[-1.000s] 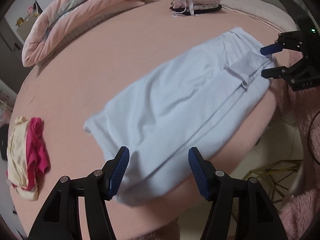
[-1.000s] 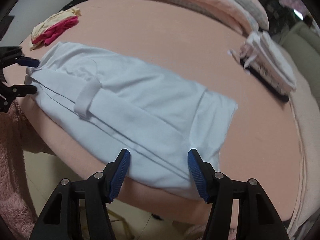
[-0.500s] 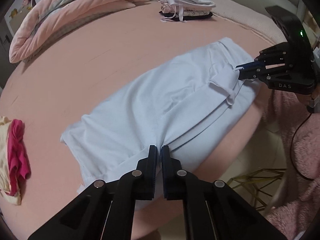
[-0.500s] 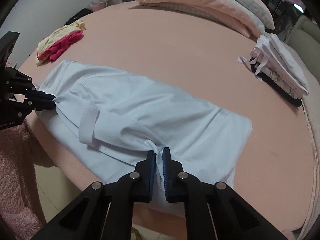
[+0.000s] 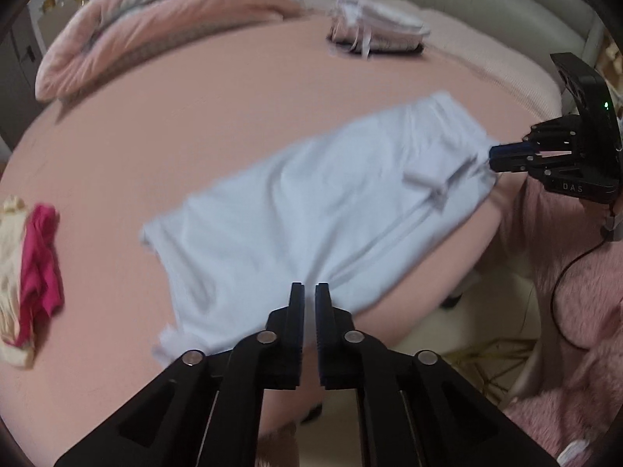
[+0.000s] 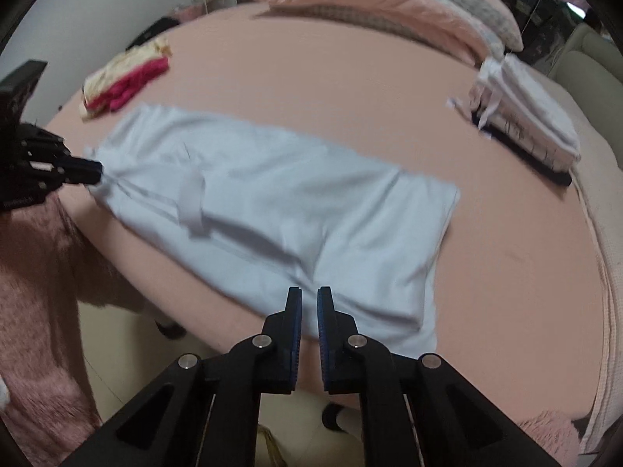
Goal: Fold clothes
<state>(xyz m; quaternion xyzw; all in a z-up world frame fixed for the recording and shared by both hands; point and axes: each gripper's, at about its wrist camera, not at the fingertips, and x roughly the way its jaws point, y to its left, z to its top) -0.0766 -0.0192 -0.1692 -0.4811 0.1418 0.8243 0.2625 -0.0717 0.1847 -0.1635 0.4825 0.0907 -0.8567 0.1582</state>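
Note:
Pale blue shorts point(image 5: 311, 210) lie spread on the pink bed near its front edge; they also show in the right wrist view point(image 6: 280, 202). My left gripper point(image 5: 309, 287) is shut on the near edge of the shorts at one end. My right gripper point(image 6: 309, 291) is shut on the near edge at the other end. Each gripper shows in the other's view, the right one point(image 5: 491, 154) and the left one point(image 6: 99, 173), both pinching cloth. The shorts are pulled taut between them.
A red and cream garment pile point(image 5: 27, 272) lies at the bed's left. A folded stack of clothes point(image 5: 375, 33) sits at the back. A rolled pink quilt point(image 5: 155, 23) lies along the far side. Pink fluffy fabric point(image 5: 576, 311) and floor lie past the bed edge.
Both grippers were open a second ago, then shut on the near edge of the shorts. Since then they have lifted and drawn the cloth taut.

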